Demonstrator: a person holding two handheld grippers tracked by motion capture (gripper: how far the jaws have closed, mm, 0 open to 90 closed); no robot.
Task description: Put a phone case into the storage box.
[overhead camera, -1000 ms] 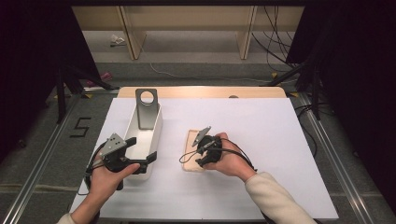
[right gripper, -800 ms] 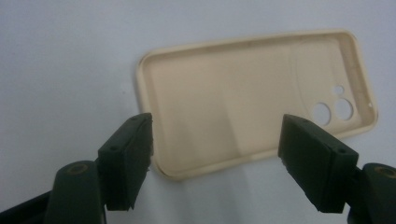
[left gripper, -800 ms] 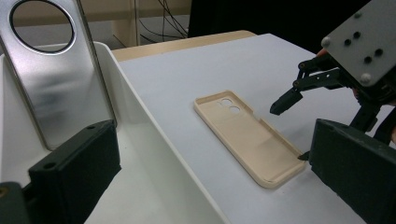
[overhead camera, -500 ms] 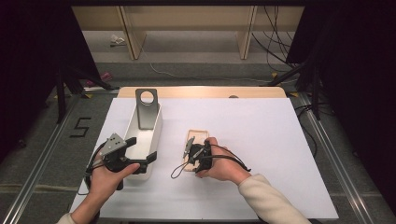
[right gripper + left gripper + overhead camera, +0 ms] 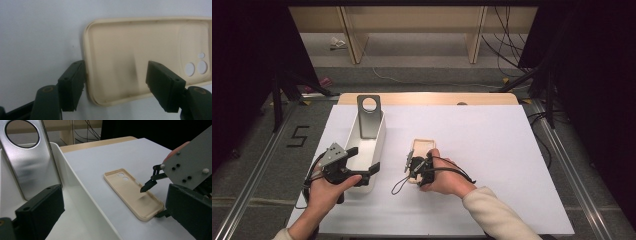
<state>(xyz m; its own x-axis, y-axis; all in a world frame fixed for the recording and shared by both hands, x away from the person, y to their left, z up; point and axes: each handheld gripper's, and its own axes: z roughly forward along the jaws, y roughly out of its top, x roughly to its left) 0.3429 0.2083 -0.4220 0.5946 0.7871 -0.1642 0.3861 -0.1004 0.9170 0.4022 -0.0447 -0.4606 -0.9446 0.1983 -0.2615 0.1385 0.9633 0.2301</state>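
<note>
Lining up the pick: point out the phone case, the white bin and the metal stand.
phone case (image 5: 117, 67): right gripper view, inner floor of the case.
white bin (image 5: 379, 142): high view, its right wall.
metal stand (image 5: 32, 170): left gripper view, plate below the round hole.

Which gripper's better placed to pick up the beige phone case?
Right. The right gripper has open jaws straddling the end rim of the flat beige silicone phone case. The left gripper sits at the white plastic bin, apart from it.

Table lit bright from above, dark surrounds; close jaws slightly blurred.
</note>
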